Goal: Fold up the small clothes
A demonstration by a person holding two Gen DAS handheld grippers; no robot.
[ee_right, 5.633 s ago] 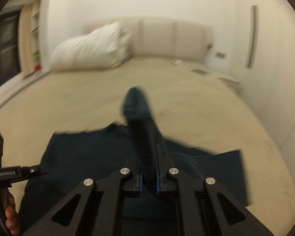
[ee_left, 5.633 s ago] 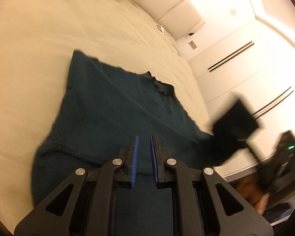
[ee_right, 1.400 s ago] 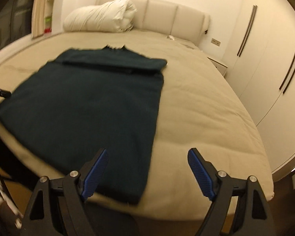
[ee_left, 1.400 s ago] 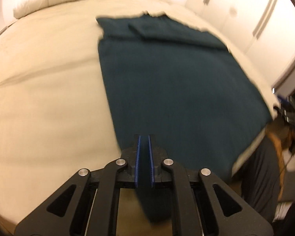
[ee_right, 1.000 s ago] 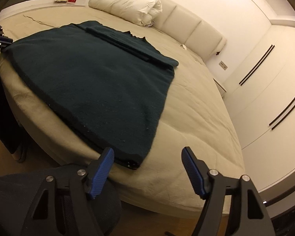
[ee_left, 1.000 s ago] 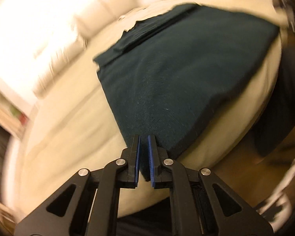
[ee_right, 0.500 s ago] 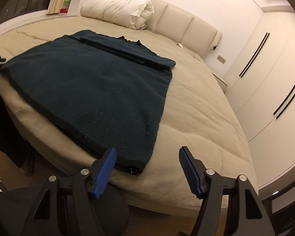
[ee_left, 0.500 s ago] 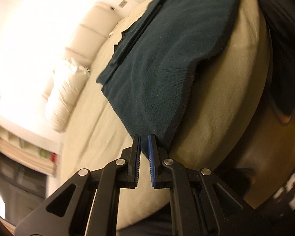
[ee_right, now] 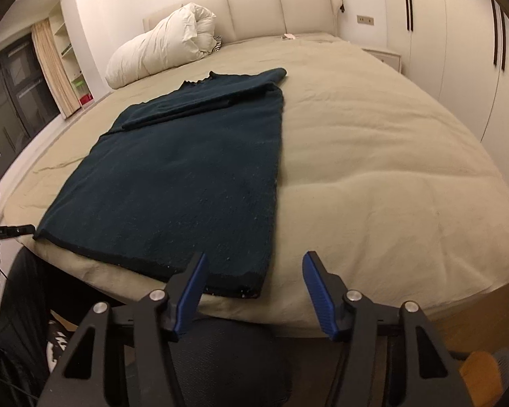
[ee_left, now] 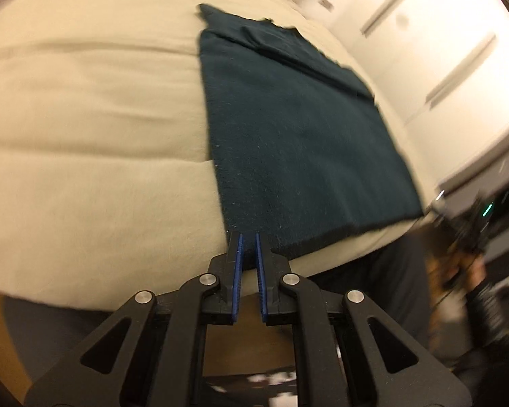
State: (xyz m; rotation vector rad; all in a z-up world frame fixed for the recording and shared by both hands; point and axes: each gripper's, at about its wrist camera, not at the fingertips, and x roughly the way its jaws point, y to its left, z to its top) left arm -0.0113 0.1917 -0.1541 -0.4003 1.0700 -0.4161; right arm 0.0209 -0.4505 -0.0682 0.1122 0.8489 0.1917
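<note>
A dark teal sweater [ee_right: 186, 169] lies flat on the beige bed [ee_right: 373, 156], sleeves folded across its upper part, hem at the near bed edge. It also shows in the left wrist view [ee_left: 295, 135]. My left gripper [ee_left: 247, 240] is shut on the sweater's near left hem corner. In the right wrist view the left gripper's tip [ee_right: 17, 229] touches that corner. My right gripper [ee_right: 252, 264] is open and empty, hovering just above the near right hem corner.
A rolled white duvet [ee_right: 163, 47] lies by the padded headboard [ee_right: 281, 10]. White wardrobe doors [ee_right: 458, 44] line the right wall. A black chair seat [ee_right: 220, 366] sits below the right gripper, at the bed's near edge.
The left gripper keeps its grip on the hem corner while its view swings back level over the bed. The right gripper stays open and has drifted to the right hem corner.
</note>
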